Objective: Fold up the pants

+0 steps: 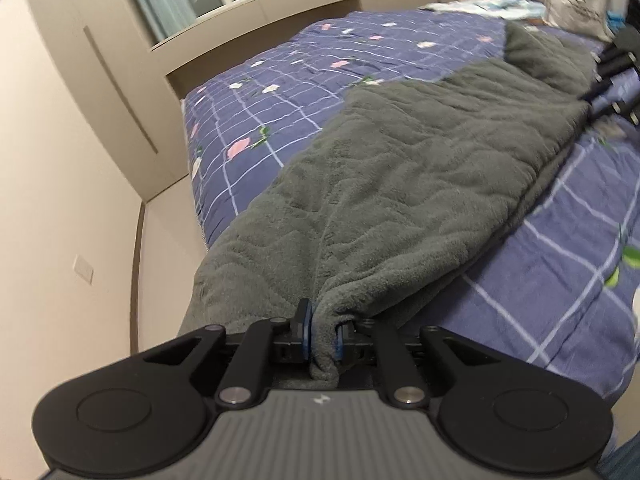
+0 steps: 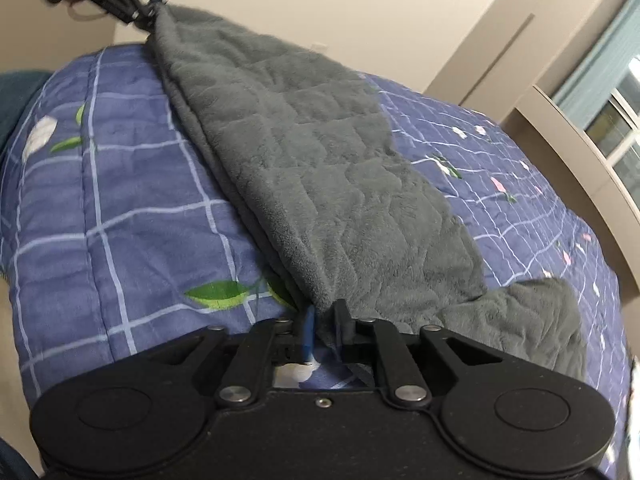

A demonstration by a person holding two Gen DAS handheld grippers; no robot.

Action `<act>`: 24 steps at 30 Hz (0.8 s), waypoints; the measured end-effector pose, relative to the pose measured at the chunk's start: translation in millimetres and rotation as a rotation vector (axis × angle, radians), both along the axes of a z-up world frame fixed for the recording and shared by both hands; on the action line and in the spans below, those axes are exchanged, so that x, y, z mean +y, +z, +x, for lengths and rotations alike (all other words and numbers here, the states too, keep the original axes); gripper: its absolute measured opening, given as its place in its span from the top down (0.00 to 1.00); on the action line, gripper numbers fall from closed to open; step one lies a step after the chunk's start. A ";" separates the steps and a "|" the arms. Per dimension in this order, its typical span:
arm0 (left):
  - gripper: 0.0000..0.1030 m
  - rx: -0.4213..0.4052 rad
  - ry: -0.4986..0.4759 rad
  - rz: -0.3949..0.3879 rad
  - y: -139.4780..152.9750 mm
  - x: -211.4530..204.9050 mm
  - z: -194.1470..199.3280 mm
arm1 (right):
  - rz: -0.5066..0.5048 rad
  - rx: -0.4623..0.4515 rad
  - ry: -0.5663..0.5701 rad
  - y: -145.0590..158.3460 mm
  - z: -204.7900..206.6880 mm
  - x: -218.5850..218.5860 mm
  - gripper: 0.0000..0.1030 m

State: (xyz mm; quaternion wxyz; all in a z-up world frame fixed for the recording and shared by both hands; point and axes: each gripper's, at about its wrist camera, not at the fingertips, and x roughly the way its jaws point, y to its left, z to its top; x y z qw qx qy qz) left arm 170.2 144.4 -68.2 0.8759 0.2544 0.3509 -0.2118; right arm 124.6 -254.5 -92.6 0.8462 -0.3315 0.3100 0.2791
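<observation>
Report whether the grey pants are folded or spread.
Folded lengthwise: grey fleece pants show layered edges, stretched between left claw and right claw.

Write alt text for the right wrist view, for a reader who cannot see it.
The right gripper is shut on one end of grey fleece pants stretched across a blue checked, flowered bedspread. At the far end, top left, the left gripper grips the other end. A beige wardrobe and a window stand at right.
</observation>
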 end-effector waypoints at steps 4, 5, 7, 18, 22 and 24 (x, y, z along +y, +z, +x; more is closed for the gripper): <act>0.47 0.025 0.057 -0.076 9.4 -3.3 -3.1 | 0.095 0.005 -0.050 3.3 -5.3 -12.6 0.29; 0.18 0.031 0.063 -0.102 12.8 -6.3 -7.0 | 0.118 0.005 -0.068 4.6 -7.0 -16.8 0.25; 0.02 0.020 0.076 -0.163 19.9 -15.8 -13.6 | 0.185 0.004 -0.116 8.3 -8.8 -28.3 0.11; 0.00 -0.011 0.038 -0.349 25.5 -133.0 -7.7 | 0.596 -0.010 -0.606 19.8 -3.3 -136.2 0.01; 0.00 -0.018 -0.070 -0.354 26.3 -193.6 3.1 | 0.722 0.003 -0.747 17.8 7.7 -182.2 0.00; 0.00 -0.005 -0.108 -0.366 26.0 -221.3 9.6 | 0.764 0.009 -0.769 15.7 13.7 -200.1 0.00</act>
